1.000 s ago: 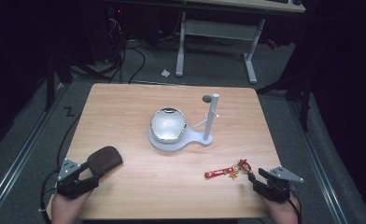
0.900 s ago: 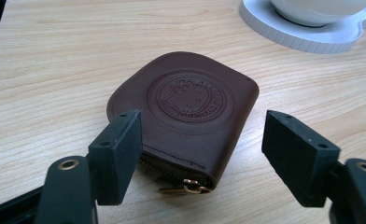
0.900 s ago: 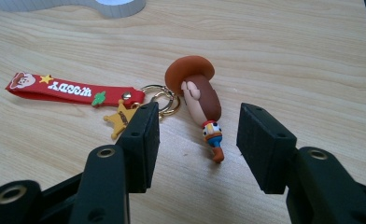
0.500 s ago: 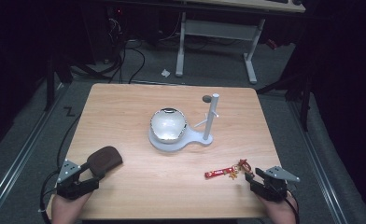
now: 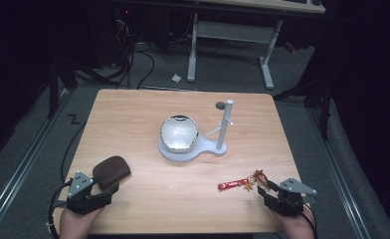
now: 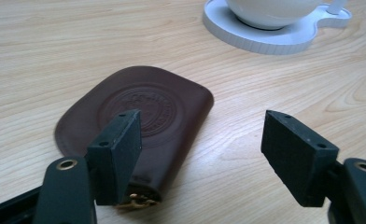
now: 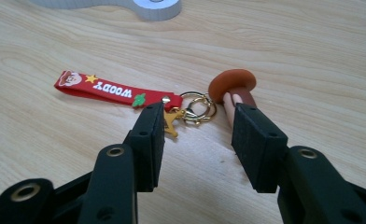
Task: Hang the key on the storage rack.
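Observation:
A red Woody keychain (image 5: 235,184) (image 7: 99,87) lies near the table's front right, with gold rings (image 7: 197,107) and a brown mushroom-shaped charm (image 7: 232,86) at its end. My right gripper (image 5: 263,190) (image 7: 197,140) is open just short of the rings. Its jaws have just been closing, and only bare wood lies between them. A dark brown leather pouch (image 5: 111,170) (image 6: 144,112) lies at the front left. My left gripper (image 5: 107,191) (image 6: 202,149) stands open and low over the pouch's near end, with its left jaw above the leather.
A white stand (image 5: 173,152) at the table's middle carries a shiny white bowl (image 5: 179,133) and an upright post (image 5: 226,122). A small dark disc (image 5: 220,105) lies behind the post. Dark floor, cables and a desk frame lie beyond the far edge.
Neither hand has shifted. The right gripper's jaws look slightly narrower than before.

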Tool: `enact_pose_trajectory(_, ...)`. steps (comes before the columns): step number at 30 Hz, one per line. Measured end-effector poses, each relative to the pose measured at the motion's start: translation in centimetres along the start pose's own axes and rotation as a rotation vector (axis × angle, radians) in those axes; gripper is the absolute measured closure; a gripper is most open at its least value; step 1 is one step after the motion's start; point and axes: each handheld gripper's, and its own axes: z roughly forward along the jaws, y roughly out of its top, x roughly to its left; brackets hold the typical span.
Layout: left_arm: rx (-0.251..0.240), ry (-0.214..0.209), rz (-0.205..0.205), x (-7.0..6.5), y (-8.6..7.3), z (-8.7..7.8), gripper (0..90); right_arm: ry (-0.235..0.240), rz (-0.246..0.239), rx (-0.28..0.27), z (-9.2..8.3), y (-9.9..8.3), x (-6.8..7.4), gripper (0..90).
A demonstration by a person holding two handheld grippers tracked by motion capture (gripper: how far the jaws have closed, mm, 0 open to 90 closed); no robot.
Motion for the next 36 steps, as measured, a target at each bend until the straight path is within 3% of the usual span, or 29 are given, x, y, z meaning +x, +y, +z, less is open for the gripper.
enact_pose_trajectory(7,0.015,-0.026,0.016,-0.7,0.1,0.6,29.1,0.025,-0.025,0.049,0.6,0.1,0.5,55.8)
enact_pose_trajectory(21,0.024,-0.072,0.032,-0.8,-0.3,1.2,30.7,0.028,-0.093,0.211,1.6,1.1,0.7,55.3)
enact_pose_trajectory(29,0.020,-0.076,0.025,-0.6,-0.4,1.1,31.0,0.038,-0.134,0.295,2.1,2.1,1.0,53.8)
enact_pose_trajectory(36,0.023,-0.078,0.024,-0.5,-0.4,1.1,31.0,0.045,-0.139,0.348,2.4,2.6,1.2,53.3)
